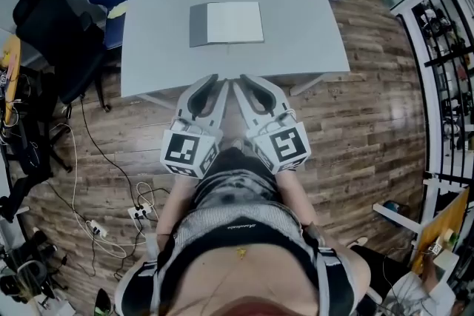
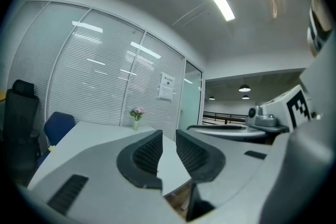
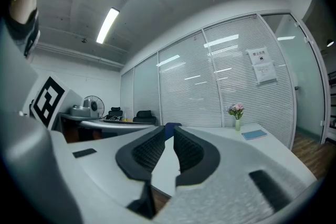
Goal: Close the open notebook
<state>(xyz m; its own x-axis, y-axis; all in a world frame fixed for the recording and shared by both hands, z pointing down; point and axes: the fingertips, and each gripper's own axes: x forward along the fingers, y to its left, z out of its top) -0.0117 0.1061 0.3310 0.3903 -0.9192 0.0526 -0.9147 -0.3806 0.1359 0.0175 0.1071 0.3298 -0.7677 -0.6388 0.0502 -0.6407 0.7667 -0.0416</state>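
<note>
Both hand-held grippers are level and side by side over the near edge of the counter [image 1: 311,26]. The left hand-held gripper [image 1: 209,81] has its jaws a narrow gap apart, with nothing between the ribbed pads [image 2: 148,150]. The right hand-held gripper [image 1: 248,81] stands the same way: a slim gap and no load. Each gripper view shows only bare counter through the gap.

The notebook [image 1: 226,24] lies straight ahead of both hand-held grippers, well apart from them, near the middle of the counter. It lies flat and open. Its long axis runs crosswise to the direction the jaws point, and its fold runs away from the person. Its middle falls roughly between the two tips, so neither hand-held gripper is clearly nearer. The narrow grey part lies on the left hand-held gripper's side; the wider pale page lies toward the right one. Whether the grey part is a cover or a page cannot be told.

Closing will probably require a forward reach and then lifting one side over the fold.
</note>
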